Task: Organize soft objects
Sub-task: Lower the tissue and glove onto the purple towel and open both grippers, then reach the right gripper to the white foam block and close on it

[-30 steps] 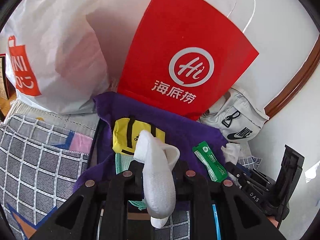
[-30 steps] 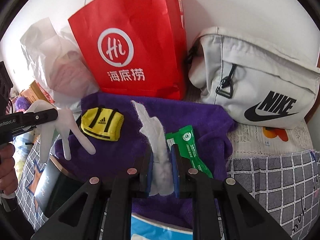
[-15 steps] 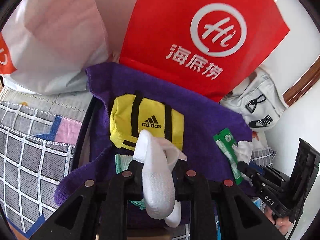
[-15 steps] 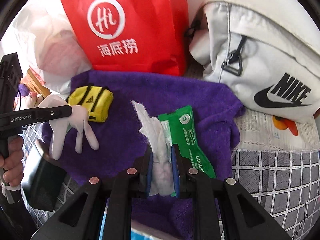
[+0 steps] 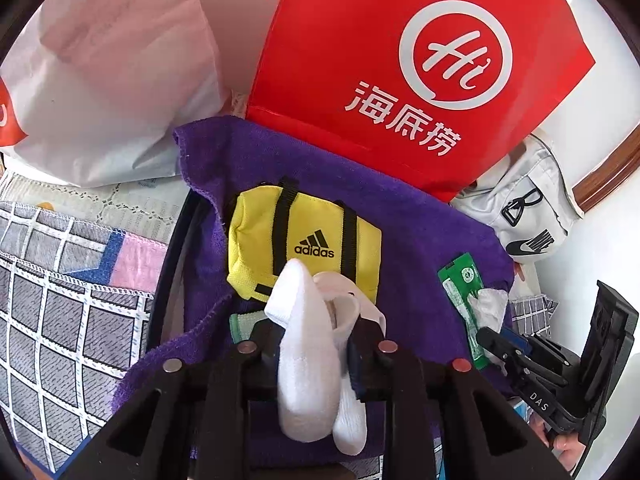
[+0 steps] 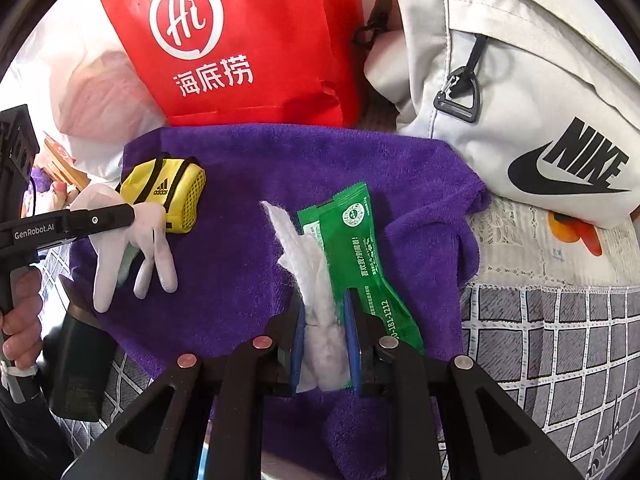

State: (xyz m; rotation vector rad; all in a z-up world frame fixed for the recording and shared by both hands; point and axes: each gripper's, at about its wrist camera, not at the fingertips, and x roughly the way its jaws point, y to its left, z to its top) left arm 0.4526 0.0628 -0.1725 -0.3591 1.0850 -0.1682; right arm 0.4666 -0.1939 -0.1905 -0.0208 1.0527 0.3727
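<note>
My left gripper [image 5: 312,336] is shut on a white glove [image 5: 308,344], held just above the purple towel [image 5: 408,232] beside the yellow adidas pouch [image 5: 304,236]. In the right wrist view the glove [image 6: 132,248] hangs from the left gripper [image 6: 100,220], its fingers touching the towel [image 6: 248,184] by the pouch [image 6: 168,192]. My right gripper [image 6: 322,320] is shut on a white wet wipe [image 6: 316,288], low over the towel, next to the green wipe packet [image 6: 356,248]. The right gripper [image 5: 492,336] also shows in the left wrist view, with the wipe [image 5: 486,306] and the packet [image 5: 460,292].
A red paper bag [image 6: 240,40] and a white plastic bag [image 5: 108,72] stand behind the towel. A grey Nike bag [image 6: 520,96] lies at the right. A checked grey cloth [image 6: 560,344] covers the surface. A dark box [image 6: 80,364] sits under the towel's left edge.
Both grippers have moved forward and down toward the towel. The glove's fingers now reach the towel beside the yellow pouch, and the wipe has come down next to the green packet.
</note>
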